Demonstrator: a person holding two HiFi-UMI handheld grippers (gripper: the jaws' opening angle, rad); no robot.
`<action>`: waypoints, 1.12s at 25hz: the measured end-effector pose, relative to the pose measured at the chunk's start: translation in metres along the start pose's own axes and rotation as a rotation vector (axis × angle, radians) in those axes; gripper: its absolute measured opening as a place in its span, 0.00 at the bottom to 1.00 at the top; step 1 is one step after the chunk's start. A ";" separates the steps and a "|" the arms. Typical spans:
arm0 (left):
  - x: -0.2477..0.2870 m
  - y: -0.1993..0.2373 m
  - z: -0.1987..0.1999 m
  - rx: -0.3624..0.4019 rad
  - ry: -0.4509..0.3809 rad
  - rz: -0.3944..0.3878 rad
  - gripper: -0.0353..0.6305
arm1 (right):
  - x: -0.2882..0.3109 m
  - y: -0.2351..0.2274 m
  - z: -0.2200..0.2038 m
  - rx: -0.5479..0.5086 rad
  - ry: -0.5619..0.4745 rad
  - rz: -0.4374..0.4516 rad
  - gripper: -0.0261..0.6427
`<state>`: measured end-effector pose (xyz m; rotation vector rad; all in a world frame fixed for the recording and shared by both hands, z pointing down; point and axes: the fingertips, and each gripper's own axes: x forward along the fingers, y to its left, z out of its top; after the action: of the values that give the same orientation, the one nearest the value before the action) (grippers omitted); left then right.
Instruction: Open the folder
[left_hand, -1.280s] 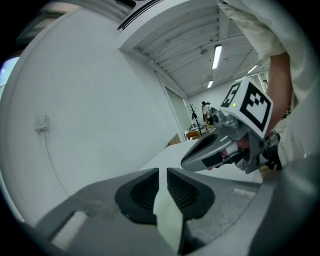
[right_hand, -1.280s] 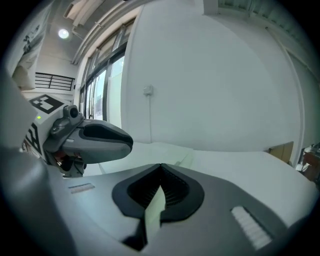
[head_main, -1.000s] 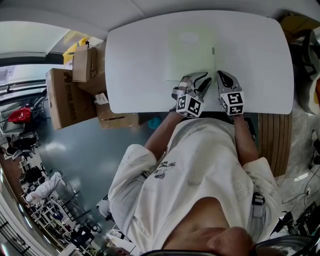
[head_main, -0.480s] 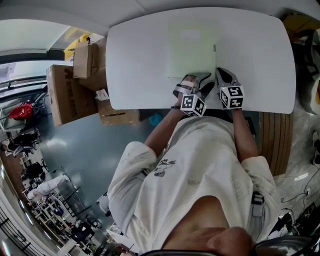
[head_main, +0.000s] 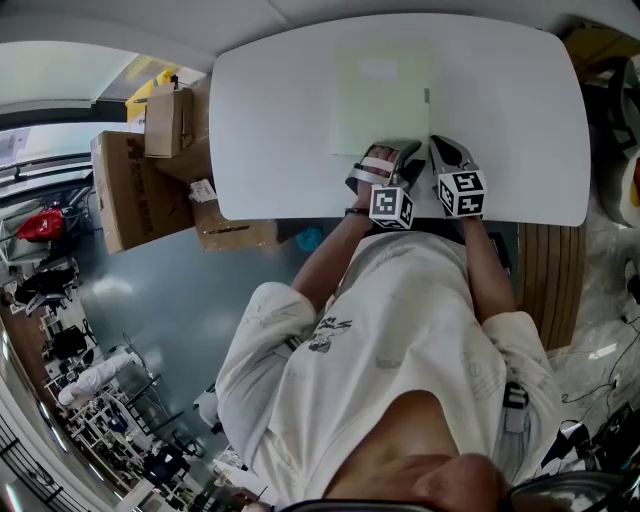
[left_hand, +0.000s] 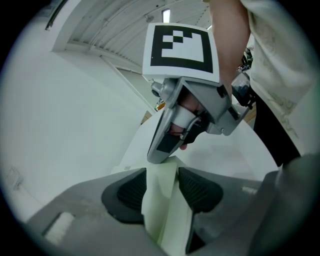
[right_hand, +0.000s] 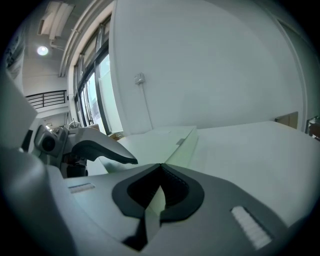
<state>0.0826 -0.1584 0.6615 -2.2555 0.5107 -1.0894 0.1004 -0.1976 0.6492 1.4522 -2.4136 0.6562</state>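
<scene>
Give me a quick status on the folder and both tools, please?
Left tool jaws just opened, folder edge loose between them. Right tool shut on that edge; folder lies on the table, not yet open. Nothing in the way.

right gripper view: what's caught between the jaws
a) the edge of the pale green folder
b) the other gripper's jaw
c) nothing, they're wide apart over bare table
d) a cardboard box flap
A: in its own view the right gripper has its jaws closed together on a thin pale green sheet, the near edge of the folder lying ahead of it.
</scene>
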 end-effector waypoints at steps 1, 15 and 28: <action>0.000 0.001 0.000 0.004 0.002 0.001 0.34 | 0.000 0.000 0.000 -0.003 -0.002 0.000 0.04; -0.012 0.005 0.000 -0.004 -0.011 0.014 0.27 | -0.003 0.000 0.002 -0.028 -0.031 -0.003 0.04; -0.023 0.015 -0.001 -0.018 -0.017 0.092 0.16 | 0.002 0.001 0.002 -0.036 -0.017 0.010 0.04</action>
<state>0.0663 -0.1570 0.6391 -2.2321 0.6130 -1.0227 0.0990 -0.1999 0.6483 1.4380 -2.4338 0.6023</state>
